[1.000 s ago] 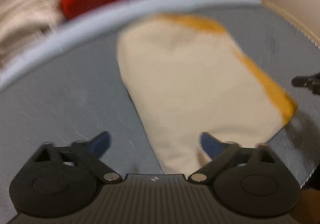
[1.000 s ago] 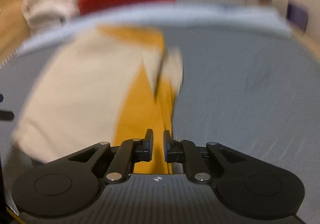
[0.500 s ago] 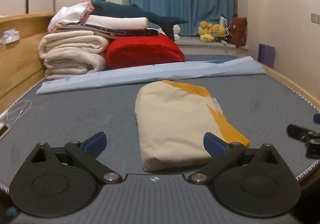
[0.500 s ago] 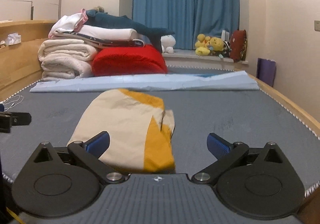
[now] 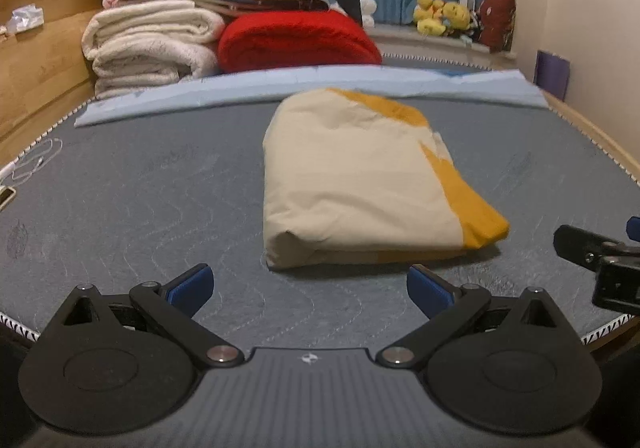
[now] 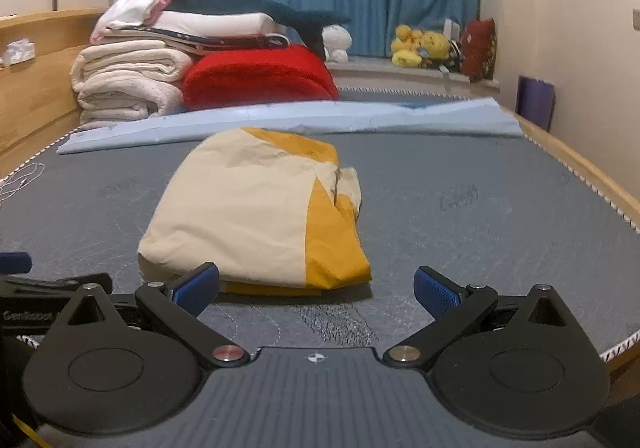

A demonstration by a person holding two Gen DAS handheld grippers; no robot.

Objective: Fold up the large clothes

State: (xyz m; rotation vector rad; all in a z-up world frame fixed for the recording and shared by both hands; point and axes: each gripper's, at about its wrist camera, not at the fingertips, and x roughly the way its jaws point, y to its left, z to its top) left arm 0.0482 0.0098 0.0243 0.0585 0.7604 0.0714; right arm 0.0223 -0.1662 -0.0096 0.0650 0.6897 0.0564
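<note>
A cream and yellow garment lies folded into a thick rectangle on the grey mattress. It also shows in the right wrist view. My left gripper is open and empty, just short of the garment's near edge. My right gripper is open and empty, also just short of the near edge. The right gripper's tip shows at the right edge of the left wrist view. The left gripper's tip shows at the left edge of the right wrist view.
A light blue folded sheet lies across the mattress behind the garment. Stacked cream towels and a red blanket stand at the back left. A wooden bed frame runs along the left. A white cable lies at the left edge.
My right gripper has opened and let go of the garment. Both grippers have drawn back and lowered to the near edge of the mattress. The garment lies still.
</note>
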